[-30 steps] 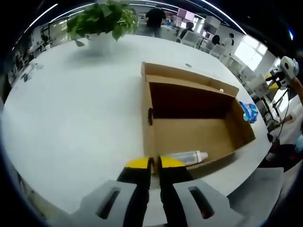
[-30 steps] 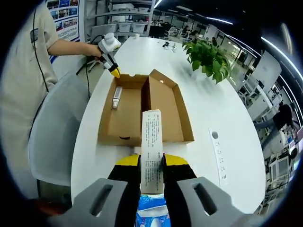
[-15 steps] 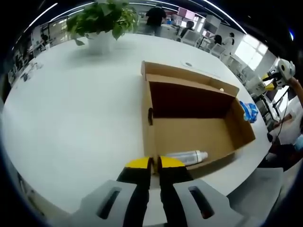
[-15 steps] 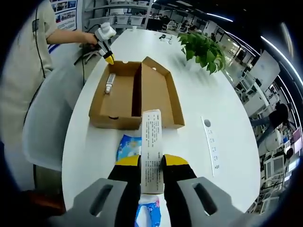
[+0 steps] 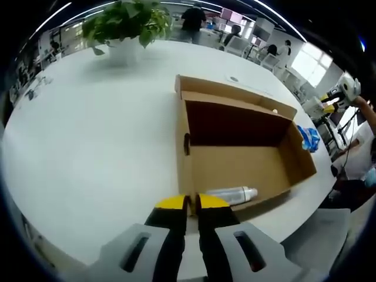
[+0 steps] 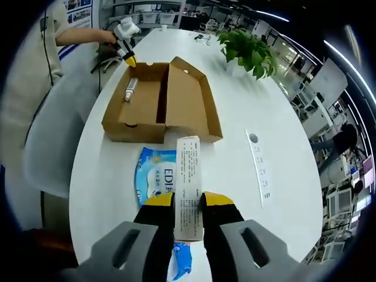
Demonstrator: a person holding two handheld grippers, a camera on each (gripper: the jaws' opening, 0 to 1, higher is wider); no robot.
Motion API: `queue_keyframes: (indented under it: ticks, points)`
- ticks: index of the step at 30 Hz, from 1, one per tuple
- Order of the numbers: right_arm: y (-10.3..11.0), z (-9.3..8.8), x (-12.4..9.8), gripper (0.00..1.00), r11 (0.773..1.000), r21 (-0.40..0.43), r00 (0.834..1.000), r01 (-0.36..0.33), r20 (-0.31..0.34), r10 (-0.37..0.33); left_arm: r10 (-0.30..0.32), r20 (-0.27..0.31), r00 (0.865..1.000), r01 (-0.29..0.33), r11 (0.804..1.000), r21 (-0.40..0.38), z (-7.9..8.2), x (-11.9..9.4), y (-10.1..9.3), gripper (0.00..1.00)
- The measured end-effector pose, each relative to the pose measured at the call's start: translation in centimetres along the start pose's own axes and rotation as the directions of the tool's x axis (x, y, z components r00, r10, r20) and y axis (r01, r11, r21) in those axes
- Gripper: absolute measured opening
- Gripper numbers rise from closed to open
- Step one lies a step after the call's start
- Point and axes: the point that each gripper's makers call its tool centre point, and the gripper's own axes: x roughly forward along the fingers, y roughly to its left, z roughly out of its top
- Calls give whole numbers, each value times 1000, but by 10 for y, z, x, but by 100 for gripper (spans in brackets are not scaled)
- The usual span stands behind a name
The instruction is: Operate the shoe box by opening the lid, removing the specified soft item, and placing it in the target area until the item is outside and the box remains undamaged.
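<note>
The right gripper point(image 6: 188, 202) is clamped on a printed paper strip point(image 6: 188, 176), above the blue soft pack point(image 6: 157, 182) on the white table point(image 6: 235, 147). The open shoe box point(image 6: 158, 100) lies ahead of it. The left gripper point(image 5: 191, 204) has its jaws together, empty, just before the box wall beside a tube point(image 5: 230, 194).

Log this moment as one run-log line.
box: open, on table | pack: out, beside box | bottle: in box | right gripper: shut on label | left gripper: shut

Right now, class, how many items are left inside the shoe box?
1: a bottle lying against the box wall nearest the left gripper. In the right gripper view it lies at the far end.
</note>
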Motion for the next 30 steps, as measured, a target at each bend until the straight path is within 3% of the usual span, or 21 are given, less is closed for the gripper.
queue_keyframes:
  ticks: [7,15,30]
  points:
    - [-6,-16,5,15,1000,-12,999,-9,-31,9,1,-6,1000,-1,1000,-7,0,1,0,3]
    - [-20,-48,12,15,1000,-6,997,-25,-74,25,0,-14,1000,0,1000,-11,0,1,1,3]
    - [-22,-90,20,15,999,2,989,-53,-139,53,10,-27,1000,-11,1000,-16,0,1,1,3]
